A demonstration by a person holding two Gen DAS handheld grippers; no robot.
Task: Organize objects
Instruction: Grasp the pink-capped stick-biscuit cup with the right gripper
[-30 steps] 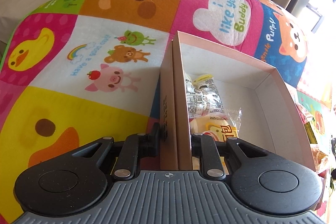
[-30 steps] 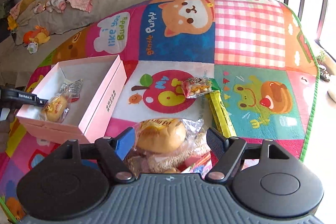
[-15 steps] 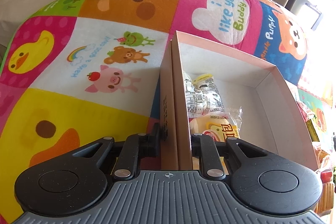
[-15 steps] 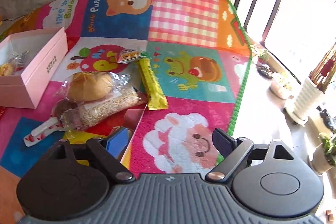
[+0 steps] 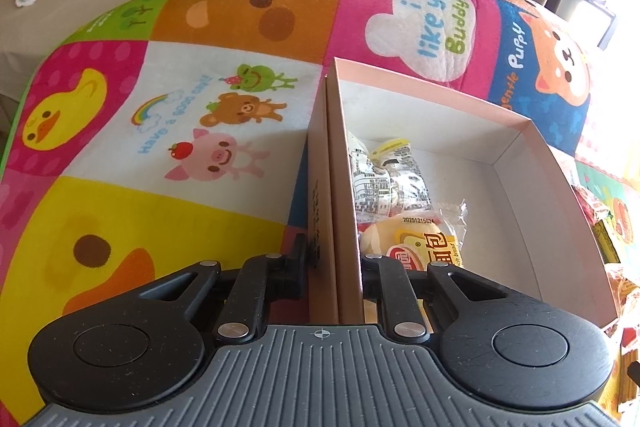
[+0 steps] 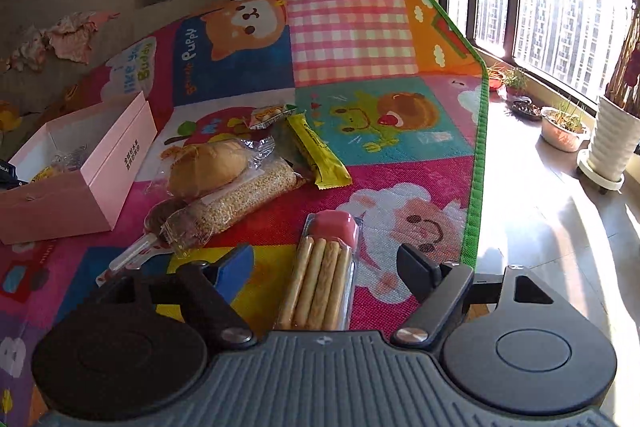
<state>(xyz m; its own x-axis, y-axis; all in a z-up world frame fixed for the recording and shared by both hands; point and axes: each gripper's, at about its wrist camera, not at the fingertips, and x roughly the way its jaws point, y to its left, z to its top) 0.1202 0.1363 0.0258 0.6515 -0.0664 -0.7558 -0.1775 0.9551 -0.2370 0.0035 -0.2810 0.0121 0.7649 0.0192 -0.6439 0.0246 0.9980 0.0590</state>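
Observation:
My left gripper (image 5: 335,251) clamps the near left wall of the pink box (image 5: 440,103), one finger outside and one inside, its jaws still closing. A silver-printed packet (image 5: 384,183) and a yellow bread pack (image 5: 420,243) lie in the box. My right gripper (image 6: 324,259) straddles a clear pack of biscuit sticks (image 6: 320,287) with a pink dip cup. Its jaws are closing, but the pads stand clear of the pack on both sides. The right wrist view shows the pink box (image 6: 116,163) at the left.
On the cartoon play mat (image 6: 360,39) lie a wrapped bun (image 6: 208,167), a grain pack (image 6: 240,203), a yellow bar (image 6: 316,151), a small snack packet (image 6: 268,115) and a spoon-like stick (image 6: 132,251). The mat's green edge (image 6: 476,167) borders bare floor with plant pots (image 6: 564,127).
My right gripper has swung right and down, away from the bun pile to over the biscuit stick pack, and its jaws have narrowed. My left gripper has stayed clamped on the box wall.

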